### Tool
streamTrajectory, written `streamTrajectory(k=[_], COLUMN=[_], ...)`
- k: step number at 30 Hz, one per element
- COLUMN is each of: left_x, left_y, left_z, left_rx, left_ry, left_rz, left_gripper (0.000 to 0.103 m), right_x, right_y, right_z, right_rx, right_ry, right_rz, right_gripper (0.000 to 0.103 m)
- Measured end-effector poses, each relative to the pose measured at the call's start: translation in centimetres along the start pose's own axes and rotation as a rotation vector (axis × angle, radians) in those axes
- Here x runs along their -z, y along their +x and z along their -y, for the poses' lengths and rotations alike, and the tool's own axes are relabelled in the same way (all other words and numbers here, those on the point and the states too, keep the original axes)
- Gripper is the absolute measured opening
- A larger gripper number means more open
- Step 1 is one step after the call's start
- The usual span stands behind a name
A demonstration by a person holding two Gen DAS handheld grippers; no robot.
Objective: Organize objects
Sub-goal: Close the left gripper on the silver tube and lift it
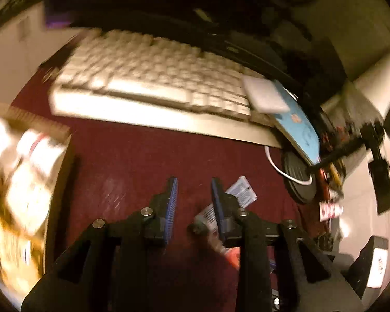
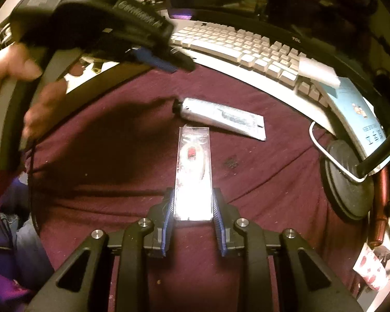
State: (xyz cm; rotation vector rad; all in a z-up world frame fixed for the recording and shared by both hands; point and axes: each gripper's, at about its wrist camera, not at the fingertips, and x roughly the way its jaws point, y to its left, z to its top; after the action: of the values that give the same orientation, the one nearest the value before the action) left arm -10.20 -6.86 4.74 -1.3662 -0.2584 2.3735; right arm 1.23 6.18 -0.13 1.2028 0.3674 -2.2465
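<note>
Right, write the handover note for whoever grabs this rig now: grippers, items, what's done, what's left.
Left gripper: jaws open and empty, over the maroon cloth, beside the silver tube.
Right gripper: jaws shut on the near end of the clear plastic case.
Tube: lies loose on the cloth in front of the keyboard.
Cardboard box: at the left, already holds several items, too blurred to name.
Done: case gripped.
Left: probably put away the case and tube, perhaps in the box.
</note>
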Motion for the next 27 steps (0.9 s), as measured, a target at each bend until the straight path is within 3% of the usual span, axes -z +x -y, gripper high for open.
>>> streamTrajectory(k=[4, 9, 15, 19, 21, 22, 27], left_x=[0.2, 1.3, 2.7, 3.6, 3.8, 3.8, 4.6], left_y=[2.0, 3.5, 4.3, 4.4, 4.4, 4.3, 3.9], left_z=[2.4, 3.9, 4.0, 5.1, 5.2, 5.1, 5.0], left_rx=[0.017, 0.042, 0.002, -0.079, -0.103, -0.114, -0.161], left_ry=[0.197, 0.305, 0.403, 0.489, 0.474, 0.453, 0.357], left_rz=[-0.047, -0.091, -0.1, -0.086, -0.08, -0.071, -0.009], left_gripper=[0.036, 0.036, 0.036, 0.034, 0.033, 0.03, 0.028], right_x=[0.7, 1.7, 2.0, 1.4, 0.9, 0.5, -0.4], right_y=[-0.7, -1.5, -1.4, -1.0, -0.7, -0.5, 0.1], right_z=[0.1, 1.0, 1.9, 2.3, 2.3, 2.3, 2.0], right_rx=[0.002, 0.044, 0.064, 0.076, 0.097, 0.107, 0.147], right_ry=[0.023, 0.078, 0.112, 0.117, 0.118, 0.117, 0.099], right_rz=[-0.007, -0.015, -0.025, -0.035, -0.045, -0.046, -0.049], right_gripper=[0.027, 0.027, 0.028, 0.029, 0.049, 0.054, 0.056])
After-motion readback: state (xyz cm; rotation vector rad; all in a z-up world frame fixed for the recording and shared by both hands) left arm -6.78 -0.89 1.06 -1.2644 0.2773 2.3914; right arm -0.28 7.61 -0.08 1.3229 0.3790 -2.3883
